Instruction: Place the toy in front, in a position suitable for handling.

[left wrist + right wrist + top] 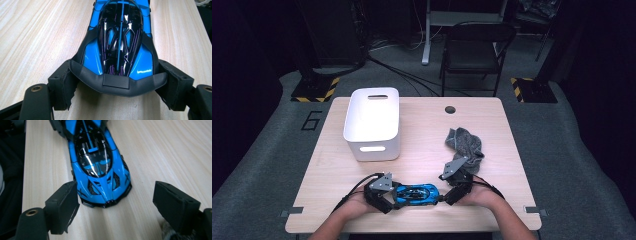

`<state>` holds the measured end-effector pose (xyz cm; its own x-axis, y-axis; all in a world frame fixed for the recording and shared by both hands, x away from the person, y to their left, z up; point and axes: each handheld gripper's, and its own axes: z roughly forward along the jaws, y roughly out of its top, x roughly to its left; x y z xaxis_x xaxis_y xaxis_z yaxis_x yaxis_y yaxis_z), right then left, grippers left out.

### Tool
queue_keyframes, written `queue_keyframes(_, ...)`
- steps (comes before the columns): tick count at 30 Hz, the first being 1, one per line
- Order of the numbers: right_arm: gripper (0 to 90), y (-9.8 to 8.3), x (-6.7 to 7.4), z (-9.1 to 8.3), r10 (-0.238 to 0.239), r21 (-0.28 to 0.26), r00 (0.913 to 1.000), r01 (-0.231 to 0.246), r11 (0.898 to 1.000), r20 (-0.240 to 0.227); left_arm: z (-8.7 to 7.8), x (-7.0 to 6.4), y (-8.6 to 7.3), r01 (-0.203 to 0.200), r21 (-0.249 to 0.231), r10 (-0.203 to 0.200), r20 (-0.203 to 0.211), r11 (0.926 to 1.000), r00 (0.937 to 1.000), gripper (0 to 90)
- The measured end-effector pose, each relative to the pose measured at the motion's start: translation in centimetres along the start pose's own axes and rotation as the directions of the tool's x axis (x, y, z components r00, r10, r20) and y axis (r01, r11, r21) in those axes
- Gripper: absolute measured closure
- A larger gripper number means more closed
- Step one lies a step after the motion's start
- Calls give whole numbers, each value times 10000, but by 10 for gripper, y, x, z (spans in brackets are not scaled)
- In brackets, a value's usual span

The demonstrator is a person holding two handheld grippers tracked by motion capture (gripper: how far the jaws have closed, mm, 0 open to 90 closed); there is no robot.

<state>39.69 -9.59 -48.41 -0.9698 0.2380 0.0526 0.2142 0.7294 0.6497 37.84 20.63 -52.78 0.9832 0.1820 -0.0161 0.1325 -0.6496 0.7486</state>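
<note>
A blue and black toy car (414, 192) lies lengthwise near the front edge of the wooden table (427, 130), between my two grippers. My left gripper (393, 196) holds its tail. In the left gripper view the black rear wing (117, 83) spans the gap and both pads press on its ends, so my left gripper (119, 86) is shut on the car (120, 42). My right gripper (447, 194) is at the nose. In the right gripper view my right gripper (116, 203) stands open. The car's nose (105, 195) sits by the left pad (63, 203), well apart from the right one.
A white bin (372, 122) with handle slots stands at the table's back left. A crumpled grey cloth (465, 145) lies right of centre, just behind my right hand. A cable hole (450, 109) is near the far edge. A folding chair (477, 50) stands beyond the table.
</note>
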Motion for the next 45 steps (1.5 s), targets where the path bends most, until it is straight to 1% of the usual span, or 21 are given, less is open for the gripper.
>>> queue_keyframes(2,166,4,0,6,-475,233,9985,481,9986,-261,0,0,0,-10,-37,10,-16,10000,10000,246)
queue_keyframes(3,166,4,0,6,-475,233,9985,481,9986,-261,0,0,0,-10,-37,10,-16,10000,10000,246)
queue_keyframes(5,146,6,2,10,-724,333,9967,737,9967,-373,0,0,0,15,-77,-15,11,10000,10000,247)
queue_keyframes(6,99,7,2,15,-1024,405,9932,1047,9937,-550,0,1,0,0,-52,0,48,10000,10000,247)
queue_keyframes(7,95,8,3,18,-1139,449,9920,1164,9922,-537,0,2,0,-16,-29,16,95,10000,10000,247)
queue_keyframes(9,86,9,3,20,-1163,492,9916,1191,9917,-571,0,2,0,-23,-26,23,121,10000,9999,247)
queue_keyframes(11,39,10,2,29,-1317,577,9887,1359,9890,-721,-1,4,0,-147,92,145,188,9998,9997,247)
queue_keyframes(17,39,9,-1,42,-1321,848,9868,1401,9865,-935,-1,6,0,-156,36,155,269,9999,9995,247)
queue_keyframes(19,46,8,-2,46,-1360,838,9860,1442,9860,-965,-1,6,0,-185,37,184,291,9998,9994,247)
queue_keyframes(23,86,9,-3,46,-1152,678,9885,1222,9902,-984,-1,7,0,-267,57,265,286,9996,9992,247)
queue_keyframes(24,92,8,-2,47,-1319,609,9883,1367,9887,-768,-1,7,0,-281,51,279,284,9996,9992,247)
queue_keyframes(25,87,7,0,48,-1605,579,9852,1640,9848,-609,-1,7,0,-281,51,279,284,9996,9992,247)
queue_keyframes(29,100,8,1,49,-1651,530,9848,1680,9844,-549,-1,7,0,-303,55,302,285,9995,9991,247)
queue_keyframes(31,200,11,1,48,-2012,528,9762,2058,9772,-814,-1,7,-1,-297,74,294,273,9995,9992,247)
queue_keyframes(32,200,11,1,48,-2012,528,9762,2058,9772,-814,-1,7,-1,-297,74,294,273,9995,9992,247)
queue_keyframes(33,232,12,0,47,-2204,524,9703,2263,9726,-1000,-1,7,-1,-311,68,309,256,9995,9992,247)
queue_keyframes(34,237,13,1,47,-2277,546,9679,2343,9706,-1060,-1,6,-1,-302,77,301,240,9995,9993,247)
queue_keyframes(35,242,14,3,47,-2202,616,9712,2261,9721,-908,-2,6,-1,-299,73,297,245,9995,9993,247)
queue_keyframes(38,250,14,6,47,-2251,589,9719,2292,9716,-691,-3,6,-1,-321,139,317,230,9994,9992,247)
queue_keyframes(42,252,17,7,48,-2190,843,9727,2253,9706,-771,-4,5,-2,-282,127,279,269,9995,9992,247)
queue_keyframes(45,254,18,11,49,-2235,734,9713,2295,9705,-819,-7,3,-4,-286,148,281,341,9995,9990,248)
